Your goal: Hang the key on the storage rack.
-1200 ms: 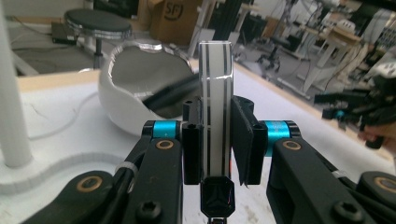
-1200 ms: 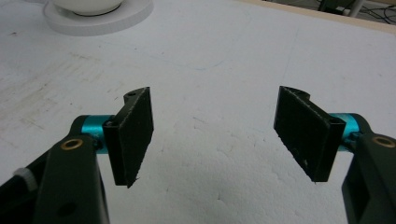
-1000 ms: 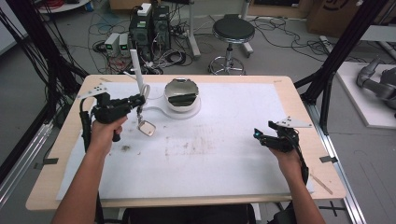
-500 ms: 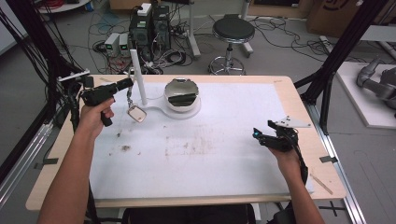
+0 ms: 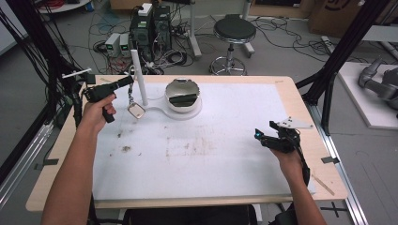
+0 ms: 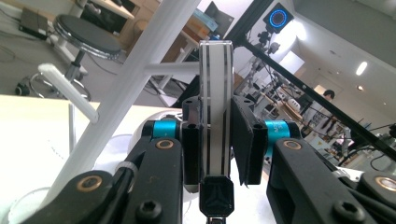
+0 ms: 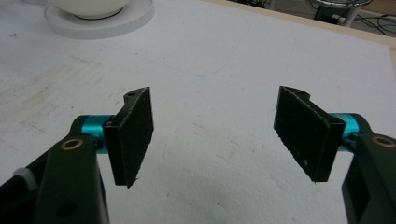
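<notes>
Hanging from our left claw [image 5: 126,82], clamped on its strap, the keychain tag [image 5: 136,110] dangles just left of the white stand [image 5: 139,77] at the counter's [image 5: 225,154] far left. A swing could miss the peg [image 6: 70,93] or knock the stand; our right claw [image 5: 261,136] hovers wide open and empty, near right.

Bright, even light (soft, slightly blurry).

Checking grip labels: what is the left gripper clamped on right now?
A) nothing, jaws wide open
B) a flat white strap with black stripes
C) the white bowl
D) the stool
B: in the left gripper view the left gripper has its pads pressed on the flat striped strap, beside the white stand.
</notes>
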